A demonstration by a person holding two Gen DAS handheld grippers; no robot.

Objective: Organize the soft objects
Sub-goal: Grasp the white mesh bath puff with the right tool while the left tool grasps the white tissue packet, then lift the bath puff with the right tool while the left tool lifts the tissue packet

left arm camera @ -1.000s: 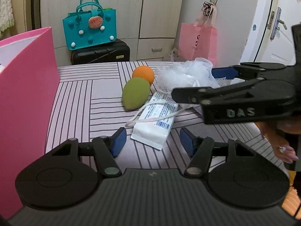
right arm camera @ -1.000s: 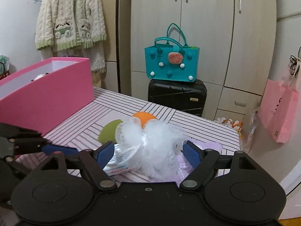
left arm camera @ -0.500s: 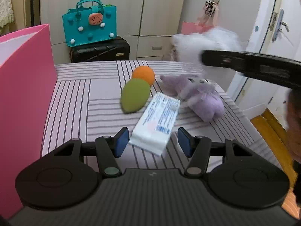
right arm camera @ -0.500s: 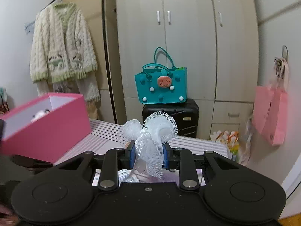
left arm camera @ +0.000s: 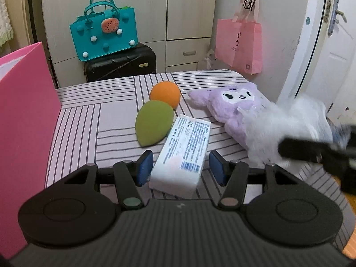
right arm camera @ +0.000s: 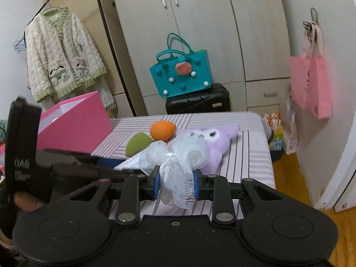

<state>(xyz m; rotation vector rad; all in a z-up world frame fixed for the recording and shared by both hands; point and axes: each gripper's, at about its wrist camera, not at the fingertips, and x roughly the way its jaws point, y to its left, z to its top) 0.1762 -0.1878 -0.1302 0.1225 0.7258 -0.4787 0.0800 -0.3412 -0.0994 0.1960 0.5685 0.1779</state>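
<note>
Right fingers (right arm camera: pixel 175 183) pinch the white mesh pouf (right arm camera: pixel 178 155); left fingers (left arm camera: pixel 179 170) wide, straddling the tissue pack (left arm camera: pixel 182 151)

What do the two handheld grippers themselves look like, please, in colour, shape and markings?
Both are matte black plastic. The left gripper and right gripper each have a wide ribbed body, two round discs, angled link arms with metal pivot pins, and blue pads on the fingers. The left one's side carries white "DAS" lettering in the right wrist view. No cables or sleeves show.
</note>
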